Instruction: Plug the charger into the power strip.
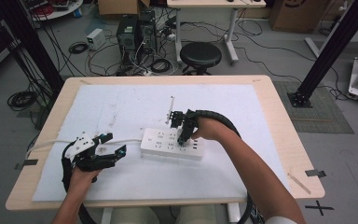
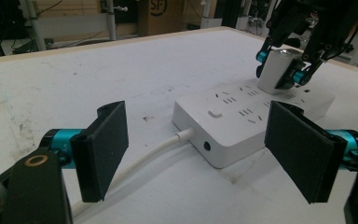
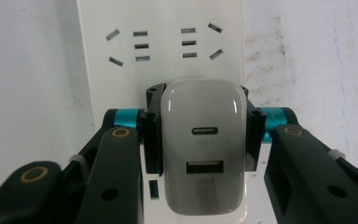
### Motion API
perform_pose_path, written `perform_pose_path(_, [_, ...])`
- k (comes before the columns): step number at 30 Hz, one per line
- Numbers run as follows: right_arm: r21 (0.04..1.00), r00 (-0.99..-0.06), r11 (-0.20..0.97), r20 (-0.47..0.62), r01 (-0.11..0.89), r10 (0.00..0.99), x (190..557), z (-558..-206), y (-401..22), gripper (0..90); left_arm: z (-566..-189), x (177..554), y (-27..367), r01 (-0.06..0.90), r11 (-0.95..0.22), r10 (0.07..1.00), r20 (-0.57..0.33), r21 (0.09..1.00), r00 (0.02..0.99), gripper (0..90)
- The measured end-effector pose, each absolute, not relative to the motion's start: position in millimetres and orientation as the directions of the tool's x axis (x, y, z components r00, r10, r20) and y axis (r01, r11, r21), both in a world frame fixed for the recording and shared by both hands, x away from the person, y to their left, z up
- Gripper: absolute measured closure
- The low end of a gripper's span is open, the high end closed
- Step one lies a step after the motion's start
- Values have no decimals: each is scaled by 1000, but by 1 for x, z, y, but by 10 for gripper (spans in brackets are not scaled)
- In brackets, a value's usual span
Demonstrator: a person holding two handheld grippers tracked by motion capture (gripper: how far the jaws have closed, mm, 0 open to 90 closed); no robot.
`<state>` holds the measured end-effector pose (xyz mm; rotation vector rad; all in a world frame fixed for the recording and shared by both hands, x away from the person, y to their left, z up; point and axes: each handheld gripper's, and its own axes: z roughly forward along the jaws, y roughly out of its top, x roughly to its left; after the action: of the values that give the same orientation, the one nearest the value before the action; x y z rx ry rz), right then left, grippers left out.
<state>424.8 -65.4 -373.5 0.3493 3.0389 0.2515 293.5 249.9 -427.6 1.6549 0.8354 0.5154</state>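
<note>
A white power strip (image 1: 165,142) (image 2: 242,123) (image 3: 168,70) lies mid-table, its white cable (image 1: 126,139) (image 2: 140,161) running off to the left. A white USB charger (image 2: 272,70) (image 3: 203,154) stands plugged upright in the strip's right part. My right gripper (image 1: 184,136) (image 2: 282,70) (image 3: 203,135) points down over it, pads against the charger's two sides. My left gripper (image 1: 113,144) (image 2: 200,140) rests low at the strip's left end, jaws wide open, nothing held; the cable end of the strip lies just beyond its pads (image 2: 105,149).
A white sheet (image 1: 121,107) covers most of the wooden table (image 1: 279,116). A black stool (image 1: 200,55) stands past the far edge, among floor cables and computer cases. Black frame posts (image 1: 328,44) rise on both sides.
</note>
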Motion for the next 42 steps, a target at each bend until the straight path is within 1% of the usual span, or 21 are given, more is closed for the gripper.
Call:
perform_pose_path(1, [191,-967,953,-45,236,249,425,-374,-69,471,-427,293,250,251,-91,754,-98,964,649,216])
perform_pose_path(2, [230,-959,936,-40,266,282,426,-373,-73,404,-427,293,250,253,-86,756,-102,964,647,216])
perform_pose_path(4, [323,-941,893,-22,314,339,425,-368,-84,331,-427,292,250,252,-87,756,-101,964,646,216])
perform_pose_path(5, [362,-928,867,-16,342,373,425,-365,-90,308,-427,292,250,254,-88,756,-101,963,647,216])
perform_pose_path(6, [390,-917,845,-7,365,399,425,-364,-97,291,-427,292,250,254,-88,756,-101,963,646,216])
perform_pose_path(7, [411,-906,826,-1,385,423,425,-363,-102,252,-427,292,250,254,-89,756,-100,963,647,216])
perform_pose_path(8, [427,-897,810,6,402,442,424,-362,-107,240,-427,292,250,254,-87,756,-102,963,647,216])
perform_pose_path(12, [503,-872,751,13,428,489,419,-356,-124,218,-427,291,248,254,-83,756,-106,964,646,216])
perform_pose_path(14, [541,-864,718,31,438,503,416,-353,-131,218,-426,290,247,253,-83,755,-105,964,647,216])
perform_pose_path(16, [570,-857,696,27,436,515,413,-349,-137,217,-425,289,247,253,-86,753,-103,964,650,216])
perform_pose_path(24, [624,-827,642,11,445,562,399,-337,-158,217,-424,288,246,253,-88,753,-102,963,650,216])
perform_pose_path(30, [649,-790,613,-30,450,612,388,-338,-174,217,-423,287,244,259,-92,750,-104,961,653,216])
perform_pose_path(36, [679,-755,572,-39,461,655,372,-345,-194,217,-421,287,244,258,-102,749,-97,961,655,216])
perform_pose_path(42, [734,-712,506,-43,454,701,350,-355,-220,215,-419,287,244,259,-105,749,-96,960,656,216])
